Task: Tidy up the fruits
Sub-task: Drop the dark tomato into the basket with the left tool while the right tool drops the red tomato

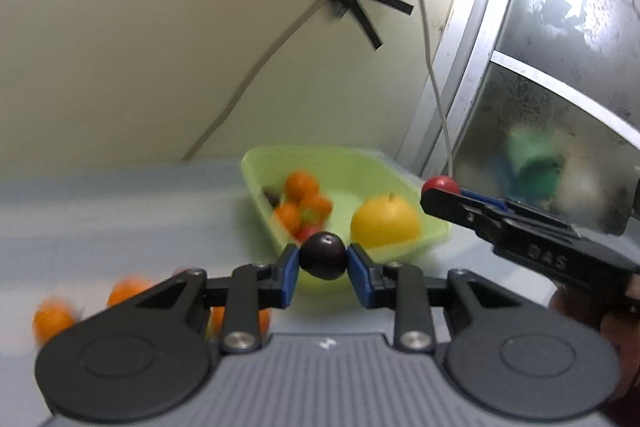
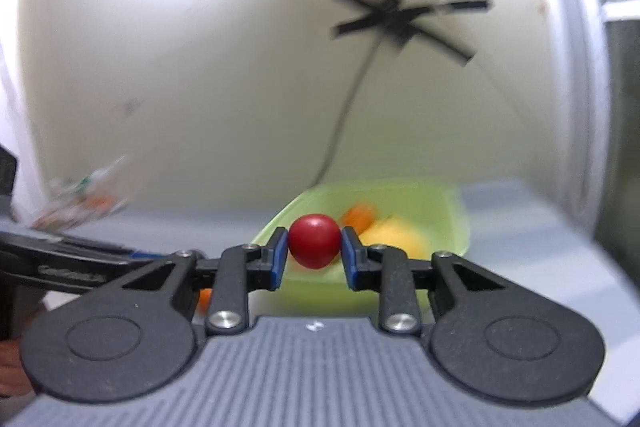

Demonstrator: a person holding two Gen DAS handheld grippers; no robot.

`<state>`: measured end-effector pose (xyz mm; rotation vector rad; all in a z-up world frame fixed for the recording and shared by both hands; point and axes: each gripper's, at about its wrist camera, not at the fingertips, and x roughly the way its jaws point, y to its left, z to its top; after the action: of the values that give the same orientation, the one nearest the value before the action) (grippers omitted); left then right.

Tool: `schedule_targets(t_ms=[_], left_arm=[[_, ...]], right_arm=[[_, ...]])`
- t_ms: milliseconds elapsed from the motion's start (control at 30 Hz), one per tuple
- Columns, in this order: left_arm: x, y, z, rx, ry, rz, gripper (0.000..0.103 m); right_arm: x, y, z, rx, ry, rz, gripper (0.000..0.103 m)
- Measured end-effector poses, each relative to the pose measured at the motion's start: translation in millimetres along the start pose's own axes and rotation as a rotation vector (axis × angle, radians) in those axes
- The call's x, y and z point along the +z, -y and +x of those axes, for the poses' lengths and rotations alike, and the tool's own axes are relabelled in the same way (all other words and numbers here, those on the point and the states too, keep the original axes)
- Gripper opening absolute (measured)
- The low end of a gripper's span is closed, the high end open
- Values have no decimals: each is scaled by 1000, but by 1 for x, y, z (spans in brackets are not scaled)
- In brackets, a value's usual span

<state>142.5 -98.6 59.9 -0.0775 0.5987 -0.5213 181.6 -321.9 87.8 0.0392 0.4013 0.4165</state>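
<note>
My left gripper point(image 1: 323, 258) is shut on a dark purple round fruit point(image 1: 323, 254), held above the table just in front of the light green bin point(image 1: 400, 179). The bin holds several small oranges point(image 1: 301, 185), a large yellow fruit point(image 1: 386, 222) and a small red fruit point(image 1: 307, 233). My right gripper point(image 2: 314, 247) is shut on a small red round fruit point(image 2: 314, 241), also raised before the green bin point(image 2: 456, 223). In the left wrist view the right gripper point(image 1: 434, 191) reaches in from the right with the red fruit point(image 1: 441, 183) at its tip.
Several small oranges point(image 1: 52, 319) lie loose on the pale blue table point(image 1: 120, 203) at the lower left. A cream wall with black tape and a cable point(image 1: 432, 67) stands behind the bin. A frosted window point(image 1: 560, 87) is at the right. Small clutter point(image 2: 80, 203) sits at the far left.
</note>
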Motion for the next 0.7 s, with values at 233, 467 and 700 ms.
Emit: schedule_targets(t_ms=[233, 467, 700], left_arm=[[21, 30, 66, 24, -45, 89, 29], [16, 17, 72, 66, -52, 26, 53], [10, -22, -4, 102, 88, -102, 53]], right_arm=[[-2, 37, 49, -86, -67, 20, 32], [-5, 48, 35, -95, 0, 70, 52], [-10, 46, 10, -99, 107, 91, 52]])
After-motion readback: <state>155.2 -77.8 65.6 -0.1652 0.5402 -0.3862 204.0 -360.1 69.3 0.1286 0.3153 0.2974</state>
